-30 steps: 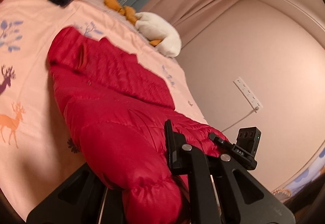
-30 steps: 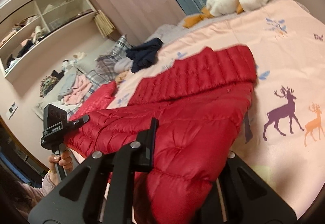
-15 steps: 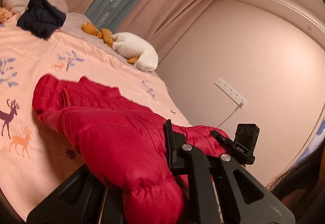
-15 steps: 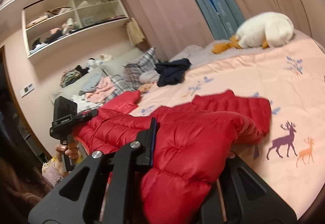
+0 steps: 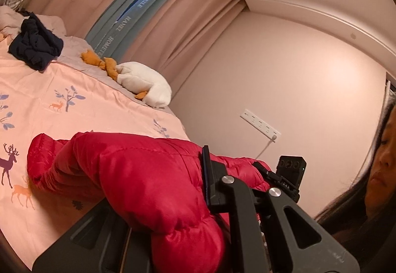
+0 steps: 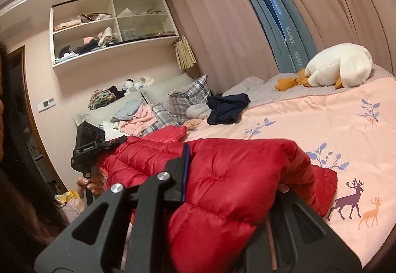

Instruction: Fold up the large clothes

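Quilted, puffy red jacket bunches, apparently clamped between left gripper and right gripper fingers.

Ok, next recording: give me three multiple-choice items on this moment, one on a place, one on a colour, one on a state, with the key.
1. Where does the white plush toy lie?
A. on the bed's far edge by the curtains
B. on the wall shelf
C. on the floor

2. What colour is the jacket?
A. navy
B. red
C. grey

3. How does the jacket lie?
A. flat on the bedspread
B. near end raised, pinched by the left gripper and right gripper
C. hung on a hanger

Key: 1 A, it rests beside the curtains; 2 B, the quilted fabric is red; 3 B, fabric bunches between both pairs of fingers.
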`<state>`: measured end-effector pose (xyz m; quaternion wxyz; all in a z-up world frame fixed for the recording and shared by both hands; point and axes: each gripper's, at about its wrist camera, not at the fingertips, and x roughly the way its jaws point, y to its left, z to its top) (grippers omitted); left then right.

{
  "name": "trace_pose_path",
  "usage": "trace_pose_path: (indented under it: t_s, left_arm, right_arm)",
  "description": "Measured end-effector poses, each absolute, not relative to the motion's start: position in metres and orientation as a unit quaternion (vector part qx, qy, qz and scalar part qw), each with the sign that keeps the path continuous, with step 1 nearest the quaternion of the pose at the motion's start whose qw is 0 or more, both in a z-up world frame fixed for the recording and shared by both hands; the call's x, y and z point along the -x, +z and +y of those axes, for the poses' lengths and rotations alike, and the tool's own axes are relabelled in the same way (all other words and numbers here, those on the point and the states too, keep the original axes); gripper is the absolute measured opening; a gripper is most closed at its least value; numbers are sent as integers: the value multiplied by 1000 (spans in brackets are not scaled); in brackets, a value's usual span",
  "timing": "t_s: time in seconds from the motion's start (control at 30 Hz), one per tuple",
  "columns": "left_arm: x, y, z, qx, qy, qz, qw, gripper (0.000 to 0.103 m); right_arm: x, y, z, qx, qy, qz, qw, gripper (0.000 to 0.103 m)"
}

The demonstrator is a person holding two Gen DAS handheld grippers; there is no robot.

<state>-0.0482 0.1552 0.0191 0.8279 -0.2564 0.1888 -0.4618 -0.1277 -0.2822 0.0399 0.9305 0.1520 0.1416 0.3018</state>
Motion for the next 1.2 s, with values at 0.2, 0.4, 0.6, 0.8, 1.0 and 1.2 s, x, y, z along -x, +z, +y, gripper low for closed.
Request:
trace_pose_path:
  t_s: [0.2, 0.4, 0.6, 0.8, 1.0, 1.2]
  left_arm:
    - [18, -7, 147, 262, -407, 237, 843, 10]
    - [-18, -28, 140, 265, -373, 273, 846, 10]
    - [-53, -36, 134, 267, -356, 294, 846, 10]
    - [-93, -47, 125, 276, -339, 319, 841, 10]
    - [-128, -62, 117, 268, -313, 344, 844, 10]
    - [-162, -82, 113, 271, -275, 376, 842, 10]
  right_arm:
    - [79, 13, -284, -170, 271, 196, 927, 17]
    - [40, -8, -288, -184, 246, 225, 925, 17]
    - [0, -21, -294, -188, 220, 244, 926, 17]
    - [-39, -37, -295, -186, 190, 277, 923, 17]
    - [-75, -53, -295, -190, 170, 304, 918, 17]
    - [-112, -68, -296, -206, 151, 337, 906, 18]
